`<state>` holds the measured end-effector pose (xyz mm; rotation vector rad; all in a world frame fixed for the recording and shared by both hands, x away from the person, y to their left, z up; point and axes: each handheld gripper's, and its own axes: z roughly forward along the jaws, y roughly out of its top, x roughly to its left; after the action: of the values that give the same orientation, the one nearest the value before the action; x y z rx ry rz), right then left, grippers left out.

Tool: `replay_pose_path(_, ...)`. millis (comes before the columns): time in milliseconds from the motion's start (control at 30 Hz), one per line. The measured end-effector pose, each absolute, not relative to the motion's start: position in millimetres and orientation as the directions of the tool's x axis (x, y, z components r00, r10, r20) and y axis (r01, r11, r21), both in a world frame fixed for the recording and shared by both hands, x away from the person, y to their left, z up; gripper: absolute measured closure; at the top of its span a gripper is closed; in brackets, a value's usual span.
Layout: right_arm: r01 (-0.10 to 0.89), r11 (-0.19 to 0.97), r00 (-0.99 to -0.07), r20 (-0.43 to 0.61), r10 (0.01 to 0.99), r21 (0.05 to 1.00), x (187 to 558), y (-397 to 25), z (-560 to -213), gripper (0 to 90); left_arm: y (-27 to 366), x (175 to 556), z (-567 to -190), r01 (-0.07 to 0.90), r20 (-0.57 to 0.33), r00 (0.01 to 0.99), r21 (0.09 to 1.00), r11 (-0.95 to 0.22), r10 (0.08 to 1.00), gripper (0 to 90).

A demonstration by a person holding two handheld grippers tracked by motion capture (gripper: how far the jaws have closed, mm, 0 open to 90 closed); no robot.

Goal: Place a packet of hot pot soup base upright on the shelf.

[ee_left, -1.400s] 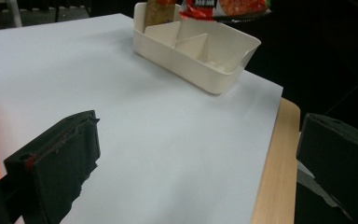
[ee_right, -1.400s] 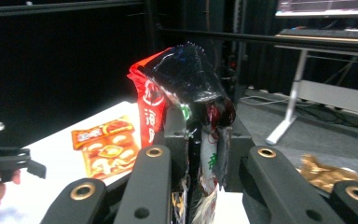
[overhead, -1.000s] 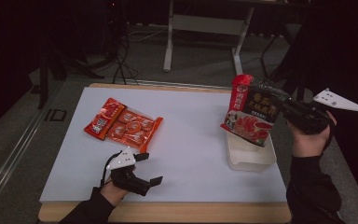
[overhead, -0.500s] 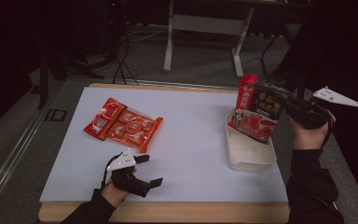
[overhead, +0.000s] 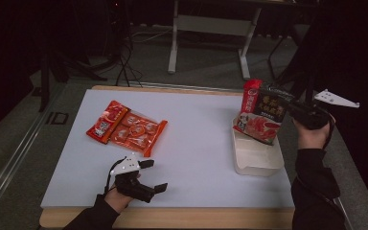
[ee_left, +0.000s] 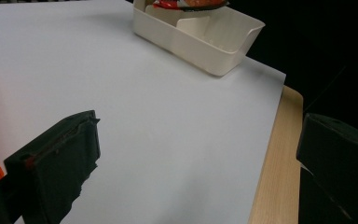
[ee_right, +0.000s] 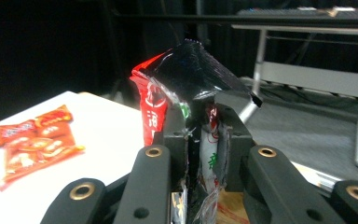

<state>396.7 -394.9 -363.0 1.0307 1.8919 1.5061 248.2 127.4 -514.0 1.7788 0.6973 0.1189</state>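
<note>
The white table (overhead: 196, 143) lay in front of you with the cream plastic bin (overhead: 256, 153) at its right edge and the orange snack packets (overhead: 127, 128) lying flat at its left, well apart from the bin. You held the red and black pouch (overhead: 261, 112) upright and tilted over the bin's far end, its lower edge at the rim, your right gripper (overhead: 297, 109) clamped tight on its right edge. Your left gripper (overhead: 153, 175) rested near the table's front edge, jaws spread wide with nothing between them.
</note>
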Motion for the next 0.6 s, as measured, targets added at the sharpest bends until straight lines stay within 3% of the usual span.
replay_pose_path(267, 0.232, 0.195, -0.582, -0.025, 0.813, 0.953, 408.9, -390.7, -375.6, 77.0, 129.5, 249.0, -514.2, 0.397, -0.272, 0.816, 0.905, -0.152, 0.51, 0.0)
replay_pose_path(600, 0.238, 0.148, -0.635, 0.039, 0.772, 0.96, 415.1, -391.6, -389.9, 76.4, 129.4, 249.2, -516.6, 0.403, -0.275, 0.813, 0.902, -0.154, 0.513, 0.0)
